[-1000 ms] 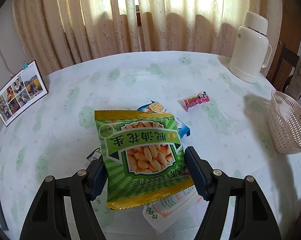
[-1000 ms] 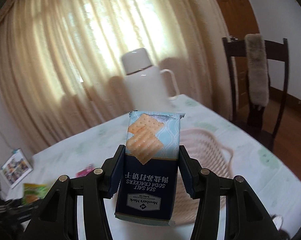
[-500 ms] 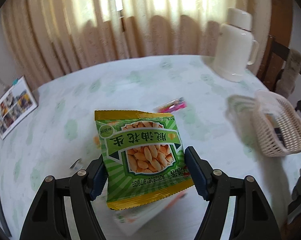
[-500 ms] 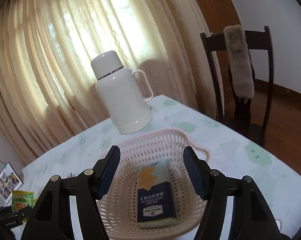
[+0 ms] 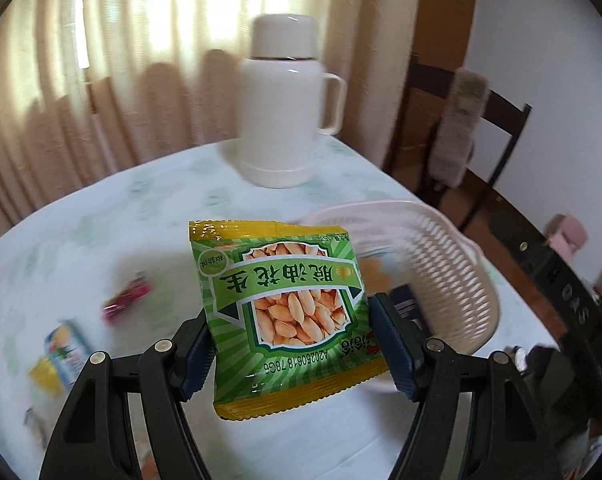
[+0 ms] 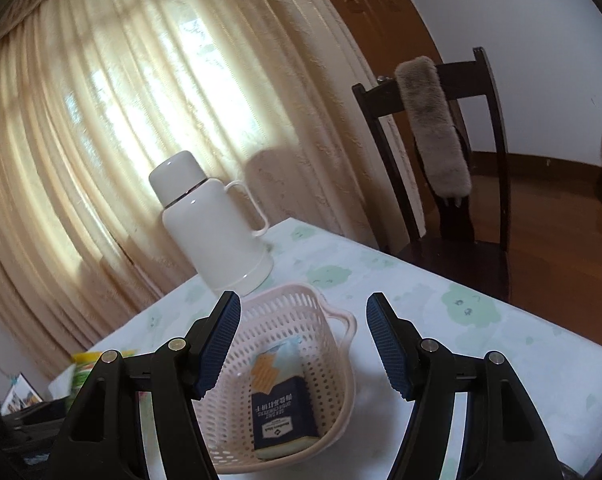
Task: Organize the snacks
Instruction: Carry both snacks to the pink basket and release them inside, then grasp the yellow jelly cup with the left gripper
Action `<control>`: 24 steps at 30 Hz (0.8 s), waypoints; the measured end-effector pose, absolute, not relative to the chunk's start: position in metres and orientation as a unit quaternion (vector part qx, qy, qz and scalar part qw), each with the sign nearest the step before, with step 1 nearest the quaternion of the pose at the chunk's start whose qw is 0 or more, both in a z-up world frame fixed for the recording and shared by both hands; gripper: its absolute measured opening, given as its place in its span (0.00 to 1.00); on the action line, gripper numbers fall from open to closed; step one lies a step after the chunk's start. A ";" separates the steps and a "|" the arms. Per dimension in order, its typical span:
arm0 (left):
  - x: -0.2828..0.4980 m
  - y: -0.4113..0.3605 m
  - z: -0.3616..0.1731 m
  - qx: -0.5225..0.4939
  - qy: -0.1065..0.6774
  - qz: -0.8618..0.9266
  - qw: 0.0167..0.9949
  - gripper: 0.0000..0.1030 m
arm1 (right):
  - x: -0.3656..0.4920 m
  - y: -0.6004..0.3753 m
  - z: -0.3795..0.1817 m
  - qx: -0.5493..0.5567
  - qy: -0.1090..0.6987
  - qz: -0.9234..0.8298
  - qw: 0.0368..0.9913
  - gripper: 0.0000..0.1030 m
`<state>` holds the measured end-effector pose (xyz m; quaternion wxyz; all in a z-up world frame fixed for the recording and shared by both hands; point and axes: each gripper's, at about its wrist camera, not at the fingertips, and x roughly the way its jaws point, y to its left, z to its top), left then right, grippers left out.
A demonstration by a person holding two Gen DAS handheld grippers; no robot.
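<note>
My left gripper [image 5: 289, 322] is shut on a green and yellow peanut packet [image 5: 285, 304], held above the table just left of the pale pink basket [image 5: 453, 264]. In the right wrist view the same packet [image 6: 83, 372] shows as a blur at the far left. A blue soda cracker packet [image 6: 281, 404] lies inside the basket [image 6: 341, 320]. My right gripper [image 6: 301, 336] hangs open over the near side of the basket, with nothing between its fingers.
A white thermos jug [image 5: 285, 112] stands at the back of the round table [image 5: 161, 208], behind the basket. A pink candy [image 5: 127, 298] and a blue and yellow snack pack [image 5: 63, 350] lie on the left. A dark wooden chair [image 6: 441, 160] stands beyond the table's right edge.
My right gripper opened and let the cracker packet drop into the basket, then drew back a little. My left gripper swung right with the peanut packet, up beside the basket.
</note>
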<state>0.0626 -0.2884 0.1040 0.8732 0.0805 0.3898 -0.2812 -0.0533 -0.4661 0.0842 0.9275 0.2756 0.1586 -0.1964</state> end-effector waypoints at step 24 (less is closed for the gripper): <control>0.068 -0.237 0.111 0.047 0.383 -0.231 0.893 0.85 | -0.050 -0.439 0.090 0.230 0.145 -0.159 0.949 0.69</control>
